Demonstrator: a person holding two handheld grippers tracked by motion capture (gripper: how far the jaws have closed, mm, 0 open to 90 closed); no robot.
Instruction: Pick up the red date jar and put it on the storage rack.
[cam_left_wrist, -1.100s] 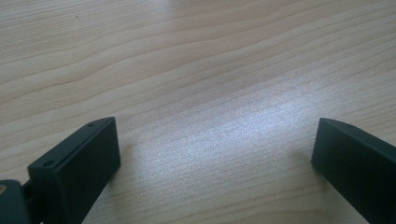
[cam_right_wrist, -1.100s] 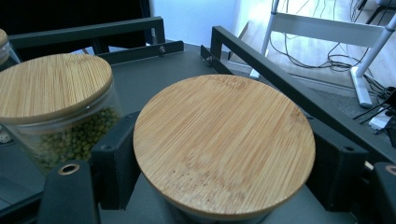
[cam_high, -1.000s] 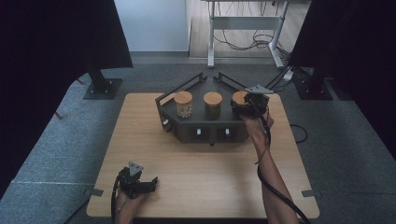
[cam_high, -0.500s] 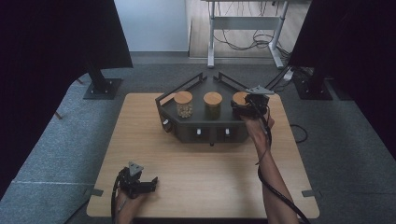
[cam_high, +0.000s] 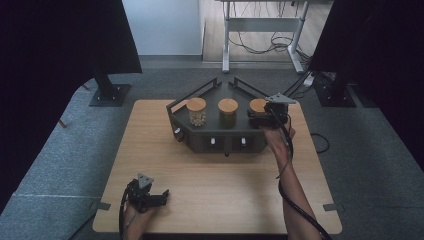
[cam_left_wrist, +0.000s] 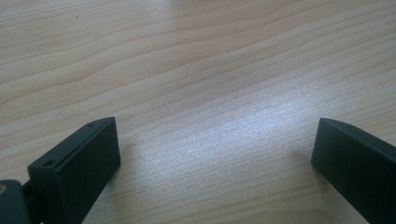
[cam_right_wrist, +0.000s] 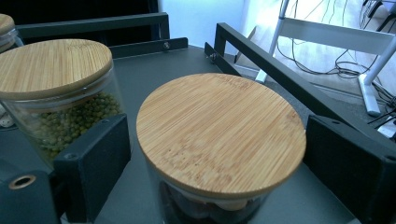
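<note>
Lab or studio, grey carpet, black screens, cabled desk frame

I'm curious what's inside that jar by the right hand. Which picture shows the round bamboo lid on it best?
The right gripper view: the round bamboo lid sits large and sharp between the black fingers, apart from both. The high view shows it small, partly behind the right gripper. The left gripper view looks at the wooden table.
</note>
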